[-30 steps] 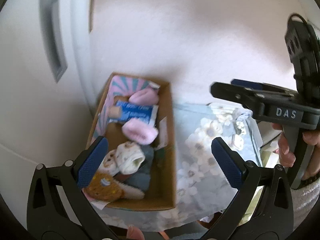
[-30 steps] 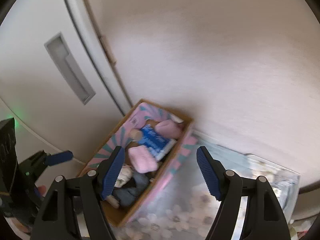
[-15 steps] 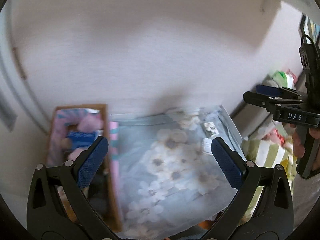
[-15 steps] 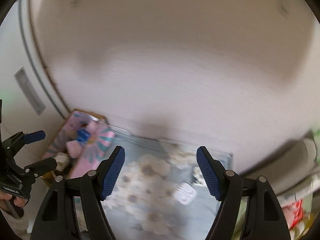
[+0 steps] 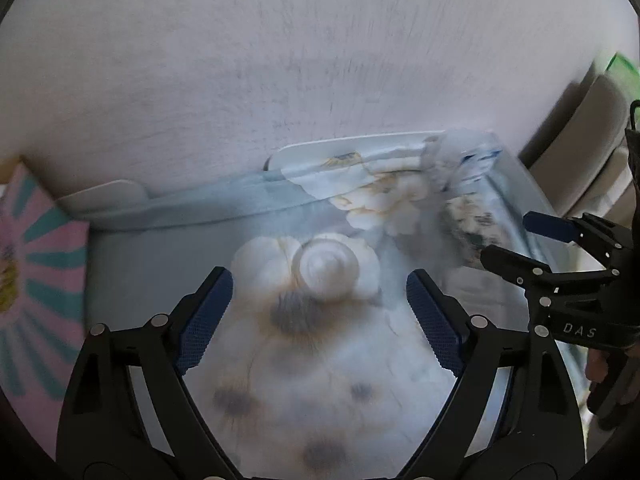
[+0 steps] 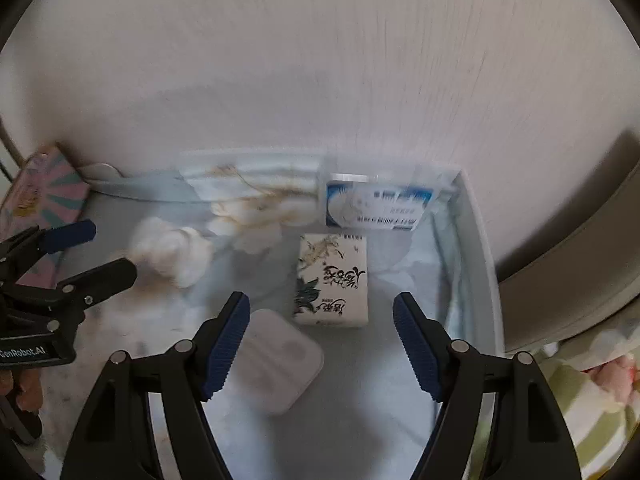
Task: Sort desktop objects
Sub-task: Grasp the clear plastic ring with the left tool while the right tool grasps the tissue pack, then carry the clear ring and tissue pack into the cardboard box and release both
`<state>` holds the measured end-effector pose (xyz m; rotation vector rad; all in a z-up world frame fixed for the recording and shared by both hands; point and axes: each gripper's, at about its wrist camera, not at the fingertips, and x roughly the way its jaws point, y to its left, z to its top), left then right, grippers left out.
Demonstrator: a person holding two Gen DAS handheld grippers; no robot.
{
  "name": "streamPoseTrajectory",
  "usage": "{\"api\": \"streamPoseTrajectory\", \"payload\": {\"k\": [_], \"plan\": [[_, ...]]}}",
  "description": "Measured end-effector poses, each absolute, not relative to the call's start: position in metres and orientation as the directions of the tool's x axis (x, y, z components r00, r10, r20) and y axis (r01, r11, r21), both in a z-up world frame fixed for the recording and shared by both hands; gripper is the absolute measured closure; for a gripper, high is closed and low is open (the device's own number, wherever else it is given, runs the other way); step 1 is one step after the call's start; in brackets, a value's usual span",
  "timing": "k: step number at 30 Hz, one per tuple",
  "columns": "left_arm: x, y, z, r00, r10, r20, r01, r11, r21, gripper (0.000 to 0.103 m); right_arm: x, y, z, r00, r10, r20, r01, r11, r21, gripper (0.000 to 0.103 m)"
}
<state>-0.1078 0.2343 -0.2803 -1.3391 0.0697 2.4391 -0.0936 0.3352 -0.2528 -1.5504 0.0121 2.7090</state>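
Note:
My left gripper (image 5: 319, 316) is open and empty over the floral cloth (image 5: 320, 380), with a round white cap-like object (image 5: 325, 266) just ahead between the fingers. My right gripper (image 6: 321, 338) is open and empty above a white tissue pack with black lettering (image 6: 333, 280). A translucent white case (image 6: 280, 372) lies by its left finger. A blue and white pack (image 6: 376, 207) leans at the back wall. The right gripper also shows in the left wrist view (image 5: 532, 240), and the left gripper shows in the right wrist view (image 6: 92, 252).
A pink and teal patterned cardboard box (image 5: 36, 280) stands at the left edge, also in the right wrist view (image 6: 44, 196). The white table rim (image 6: 480, 240) runs along the right. A wall stands close behind. Striped green fabric (image 6: 580, 408) lies off the right side.
Both grippers have swung right, away from the cardboard box, and dropped closer to the floral cloth. The tissue pack and white case have come into view. Both stay open.

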Motion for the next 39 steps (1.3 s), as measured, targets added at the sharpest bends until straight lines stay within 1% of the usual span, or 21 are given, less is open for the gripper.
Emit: {"api": "streamPoseTrajectory", "payload": {"k": [3, 8, 10, 11, 12, 13, 14, 15, 16, 17, 18, 19, 21, 29, 34, 39], "plan": [[-0.117, 0.236, -0.297, -0.487, 0.280, -0.828, -0.316, -0.940, -0.132, 0.015, -0.103, 0.339, -0.264, -0.516, 0.012, -0.857, -0.015, -1.000, -0.005, 0.033], [-0.122, 0.239, -0.309, -0.489, 0.276, -0.828, -0.310, -0.942, -0.131, 0.015, -0.112, 0.343, -0.272, -0.526, -0.006, -0.850, -0.004, -1.000, 0.010, 0.033], [-0.120, 0.240, -0.310, -0.492, 0.278, -0.825, -0.317, -0.940, -0.128, 0.016, -0.114, 0.340, -0.273, -0.533, -0.001, -0.846, 0.014, -1.000, -0.008, 0.033], [-0.120, 0.241, -0.310, -0.496, 0.279, -0.822, -0.323, -0.938, -0.124, 0.021, -0.115, 0.338, -0.274, -0.533, 0.004, -0.846, 0.022, -1.000, -0.018, 0.033], [-0.119, 0.242, -0.310, -0.499, 0.279, -0.821, -0.326, -0.938, -0.120, 0.028, -0.116, 0.336, -0.275, -0.535, 0.008, -0.845, 0.030, -0.999, -0.028, 0.033], [-0.120, 0.242, -0.311, -0.498, 0.276, -0.822, -0.328, -0.937, -0.116, 0.028, -0.117, 0.334, -0.276, -0.537, 0.009, -0.843, 0.037, -0.999, -0.034, 0.034], [-0.119, 0.242, -0.310, -0.504, 0.275, -0.819, -0.332, -0.937, -0.110, 0.032, -0.118, 0.332, -0.277, -0.537, 0.008, -0.844, 0.042, -0.998, -0.036, 0.038], [-0.119, 0.242, -0.310, -0.507, 0.276, -0.817, -0.334, -0.936, -0.109, 0.035, -0.119, 0.332, -0.278, -0.534, 0.005, -0.846, 0.045, -0.998, -0.035, 0.043], [-0.118, 0.241, -0.309, -0.510, 0.275, -0.815, -0.335, -0.936, -0.107, 0.037, -0.120, 0.332, -0.278, -0.528, 0.004, -0.849, 0.046, -0.998, -0.033, 0.046], [-0.117, 0.240, -0.309, -0.516, 0.272, -0.812, -0.334, -0.937, -0.102, 0.043, -0.120, 0.332, -0.280, -0.527, 0.008, -0.850, 0.045, -0.998, -0.037, 0.049], [-0.117, 0.239, -0.308, -0.521, 0.270, -0.810, -0.333, -0.938, -0.098, 0.050, -0.120, 0.332, -0.280, -0.530, 0.010, -0.848, 0.047, -0.998, -0.042, 0.055], [-0.117, 0.238, -0.307, -0.524, 0.269, -0.808, -0.334, -0.938, -0.096, 0.053, -0.120, 0.331, -0.280, -0.534, 0.008, -0.845, 0.050, -0.998, -0.042, 0.061], [-0.117, 0.235, -0.306, -0.523, 0.275, -0.806, -0.337, -0.936, -0.101, 0.063, -0.120, 0.330, -0.279, -0.537, 0.016, -0.843, 0.053, -0.997, -0.053, 0.061], [-0.116, 0.226, -0.304, -0.514, 0.292, -0.806, -0.347, -0.931, -0.116, 0.063, -0.119, 0.333, -0.272, -0.553, 0.022, -0.833, 0.034, -0.998, -0.049, 0.061], [-0.110, 0.219, -0.287, -0.528, 0.306, -0.792, -0.359, -0.926, -0.118, 0.064, -0.117, 0.335, -0.258, -0.571, 0.035, -0.821, 0.023, -0.998, -0.058, 0.061], [-0.100, 0.213, -0.258, -0.537, 0.314, -0.783, -0.359, -0.925, -0.124, 0.064, -0.111, 0.335, -0.236, -0.584, 0.043, -0.811, 0.006, -0.998, -0.057, 0.061]]}}
